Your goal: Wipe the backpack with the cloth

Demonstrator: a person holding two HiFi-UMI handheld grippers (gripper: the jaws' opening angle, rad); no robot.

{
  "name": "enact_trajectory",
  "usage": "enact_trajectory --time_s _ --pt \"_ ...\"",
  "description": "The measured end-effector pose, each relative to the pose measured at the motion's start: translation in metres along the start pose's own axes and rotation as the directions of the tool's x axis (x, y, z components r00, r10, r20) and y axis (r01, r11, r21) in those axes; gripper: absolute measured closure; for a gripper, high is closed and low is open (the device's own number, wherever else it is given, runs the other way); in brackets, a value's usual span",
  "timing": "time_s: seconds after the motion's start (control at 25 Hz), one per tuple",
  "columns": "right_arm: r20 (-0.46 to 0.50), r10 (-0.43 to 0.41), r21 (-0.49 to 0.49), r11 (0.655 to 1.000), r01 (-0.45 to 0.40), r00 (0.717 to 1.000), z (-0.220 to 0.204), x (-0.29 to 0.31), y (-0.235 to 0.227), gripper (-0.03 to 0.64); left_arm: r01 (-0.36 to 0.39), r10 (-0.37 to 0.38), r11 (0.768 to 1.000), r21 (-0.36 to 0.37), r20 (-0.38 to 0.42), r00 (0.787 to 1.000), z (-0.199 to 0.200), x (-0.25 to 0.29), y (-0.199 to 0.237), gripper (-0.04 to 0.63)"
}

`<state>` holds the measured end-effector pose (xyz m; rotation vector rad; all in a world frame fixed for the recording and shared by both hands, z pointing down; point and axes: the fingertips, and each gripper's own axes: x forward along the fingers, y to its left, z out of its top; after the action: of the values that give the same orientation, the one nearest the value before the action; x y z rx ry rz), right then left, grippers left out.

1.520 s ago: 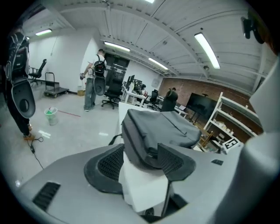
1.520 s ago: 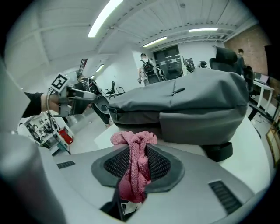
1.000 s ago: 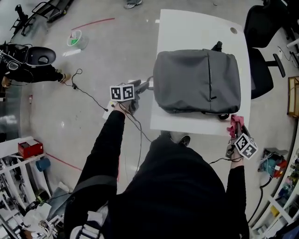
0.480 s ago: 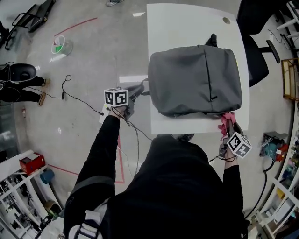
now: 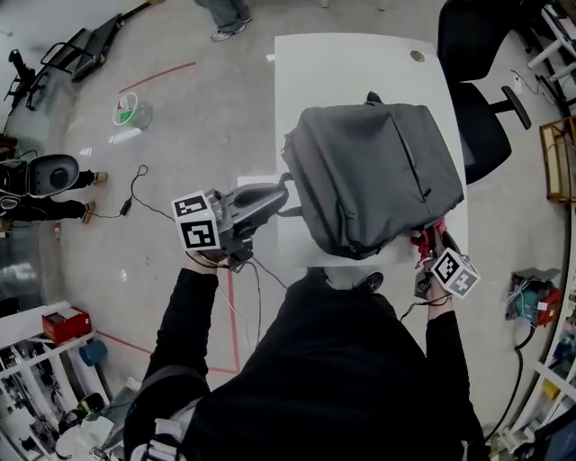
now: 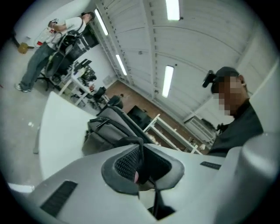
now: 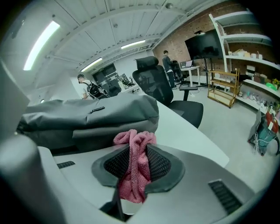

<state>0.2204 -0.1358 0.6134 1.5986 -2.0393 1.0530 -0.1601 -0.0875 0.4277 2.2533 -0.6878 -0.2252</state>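
A grey backpack (image 5: 369, 171) lies on the white table (image 5: 360, 72), its left side raised and tilted. My left gripper (image 5: 277, 191) is at the table's left edge, shut on the backpack's black strap (image 6: 139, 151). In the left gripper view the backpack (image 6: 107, 127) rises just beyond the jaws. My right gripper (image 5: 430, 241) is at the backpack's near right corner, shut on a pink cloth (image 7: 134, 166). The bunched cloth (image 5: 421, 239) sticks out of the jaws close to the backpack (image 7: 87, 116); whether it touches I cannot tell.
A black office chair (image 5: 477, 117) stands right of the table, also in the right gripper view (image 7: 157, 85). Cables (image 5: 135, 194) and a green-and-white object (image 5: 130, 110) lie on the floor to the left. A person's legs (image 5: 225, 13) stand beyond the table. Shelving lines the right side.
My left gripper has shut on the backpack's strap and risen, pulling the backpack's left side up and turning it. The right gripper with the cloth has hardly moved.
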Motion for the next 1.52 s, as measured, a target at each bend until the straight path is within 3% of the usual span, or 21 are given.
enact_trajectory --time_s 0.12,0.24,0.32,0.4,0.52,0.6,0.68,0.72,0.8,0.92,1.0,1.04,1.08,1.12,1.2,1.24,1.28,1.36,1.44,1.52 --pt "0.040 0.058 -0.004 0.998 -0.058 0.998 0.026 -0.006 -0.008 0.508 0.176 -0.181 0.981 0.083 0.063 0.981 0.031 0.046 -0.105 0.558" --pt "0.086 0.124 -0.031 0.992 -0.122 0.989 0.067 -0.006 -0.010 0.512 0.256 -0.280 0.953 0.164 0.146 0.949 0.060 0.110 -0.186 0.557" --pt "0.123 0.173 -0.043 0.985 -0.169 0.977 0.095 0.000 -0.013 0.515 0.193 -0.242 0.946 0.262 0.168 0.956 0.074 0.160 -0.209 0.557" --pt "0.168 0.212 -0.055 0.977 -0.206 0.963 0.123 0.005 -0.018 0.515 0.061 -0.134 0.937 0.344 0.192 0.972 0.087 0.206 -0.207 0.557" --pt "0.226 0.192 -0.024 0.981 -0.192 0.955 0.155 -0.008 -0.040 0.515 -0.091 0.003 0.923 0.373 0.229 0.973 0.106 0.249 -0.188 0.557" --pt "0.299 0.152 0.000 0.987 -0.160 0.942 0.177 -0.041 -0.057 0.515 -0.163 0.077 0.894 0.418 0.215 0.974 0.115 0.260 -0.178 0.557" --pt "0.423 0.143 -0.028 0.989 -0.144 0.895 0.209 -0.093 -0.058 0.515 -0.211 0.140 0.855 0.474 0.179 0.974 0.120 0.261 -0.171 0.557" --pt "0.497 0.157 -0.073 0.988 -0.139 0.854 0.229 -0.124 -0.049 0.515 -0.224 0.166 0.836 0.501 0.158 0.973 0.122 0.261 -0.167 0.557" --pt "0.624 0.237 -0.220 0.968 -0.124 0.745 0.275 -0.186 -0.008 0.515 -0.240 0.212 0.797 0.554 0.115 0.970 0.126 0.260 -0.159 0.557" --pt "0.689 0.418 -0.467 0.881 -0.079 0.592 0.329 -0.249 0.080 0.515 -0.228 0.248 0.770 0.596 0.051 0.968 0.128 0.263 -0.148 0.557" --pt "0.666 0.517 -0.592 0.805 -0.041 0.538 0.343 -0.260 0.136 0.515 -0.212 0.248 0.777 0.593 0.022 0.969 0.129 0.266 -0.143 0.557" --pt "0.641 0.556 -0.645 0.764 -0.021 0.530 0.342 -0.255 0.160 0.515 -0.201 0.240 0.785 0.586 0.013 0.971 0.130 0.267 -0.142 0.557" --pt "0.603 0.584 -0.695 0.719 -0.002 0.543 0.333 -0.243 0.179 0.515 -0.190 0.227 0.795 0.577 0.007 0.974 0.131 0.267 -0.141 0.557" --pt "0.552 0.596 -0.741 0.672 0.015 0.583 0.316 -0.223 0.191 0.515 -0.178 0.213 0.805 0.565 0.004 0.977 0.133 0.267 -0.140 0.557" --pt "0.428 0.551 -0.804 0.593 0.025 0.717 0.261 -0.172 0.196 0.515 -0.155 0.181 0.827 0.540 0.005 0.983 0.135 0.266 -0.139 0.557" --pt "0.366 0.505 -0.819 0.574 0.013 0.782 0.228 -0.146 0.191 0.515 -0.143 0.164 0.836 0.530 0.006 0.986 0.137 0.265 -0.138 0.557" --pt "0.307 0.462 -0.826 0.563 -0.008 0.832 0.196 -0.124 0.185 0.515 -0.131 0.148 0.844 0.521 0.009 0.989 0.139 0.264 -0.137 0.557" --pt "0.194 0.394 -0.830 0.554 -0.064 0.898 0.134 -0.083 0.171 0.515 -0.112 0.118 0.856 0.504 0.020 0.993 0.146 0.259 -0.134 0.557" --pt "0.088 0.324 -0.814 0.568 -0.119 0.942 0.081 -0.047 0.153 0.515 -0.103 0.100 0.861 0.499 0.033 0.994 0.152 0.256 -0.131 0.557" --pt "-0.020 0.242 -0.774 0.610 -0.169 0.970 0.035 -0.015 0.129 0.515 -0.101 0.094 0.854 0.511 0.039 0.995 0.153 0.255 -0.129 0.557"
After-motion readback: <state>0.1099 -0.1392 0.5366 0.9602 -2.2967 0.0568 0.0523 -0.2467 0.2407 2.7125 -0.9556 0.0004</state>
